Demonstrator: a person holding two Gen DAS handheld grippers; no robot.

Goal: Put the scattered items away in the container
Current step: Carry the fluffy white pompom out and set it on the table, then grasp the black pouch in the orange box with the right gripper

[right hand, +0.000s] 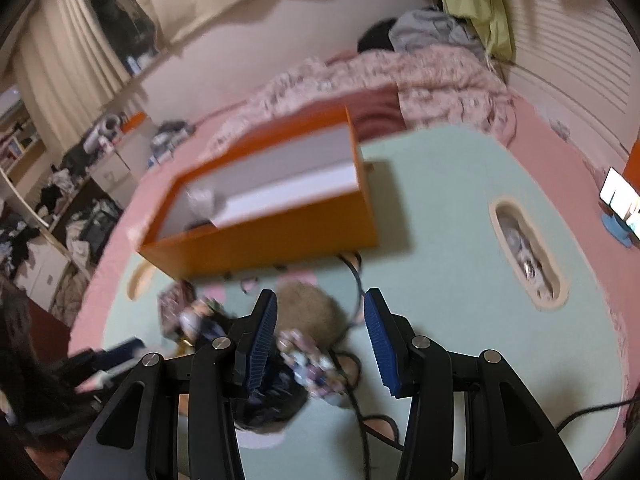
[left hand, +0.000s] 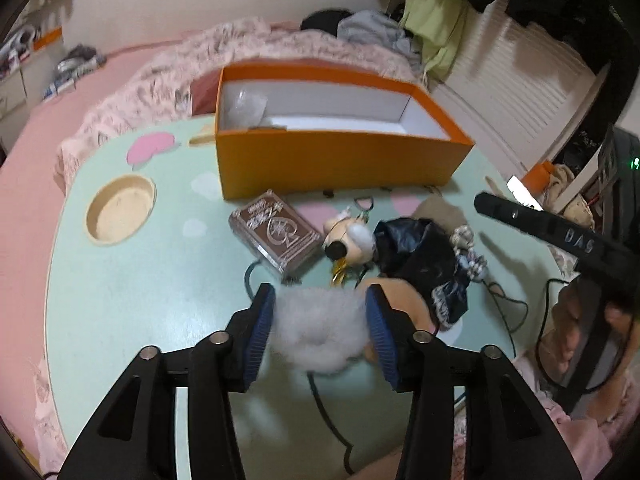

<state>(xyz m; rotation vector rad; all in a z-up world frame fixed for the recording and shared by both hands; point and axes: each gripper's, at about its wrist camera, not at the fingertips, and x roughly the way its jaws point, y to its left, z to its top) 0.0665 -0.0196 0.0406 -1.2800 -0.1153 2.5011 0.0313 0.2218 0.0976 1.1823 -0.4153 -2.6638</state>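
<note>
A: White fluffy ball [left hand: 320,332] sits between the pads of the left hand-held gripper [left hand: 320,330], jaws apart, not yet pressing, I think.

B: So picking is in hand. Next, squeeze it and carry it to the orange box [left hand: 340,160] beyond, on the surface [left hand: 132,304].

A: Right hand-held gripper [right hand: 320,340] hovers open, empty.

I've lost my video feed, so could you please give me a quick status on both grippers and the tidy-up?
Left gripper straddles white fluffy ball. Right gripper open over table clutter. Orange box nearly empty; card deck and figurine still out.
</note>
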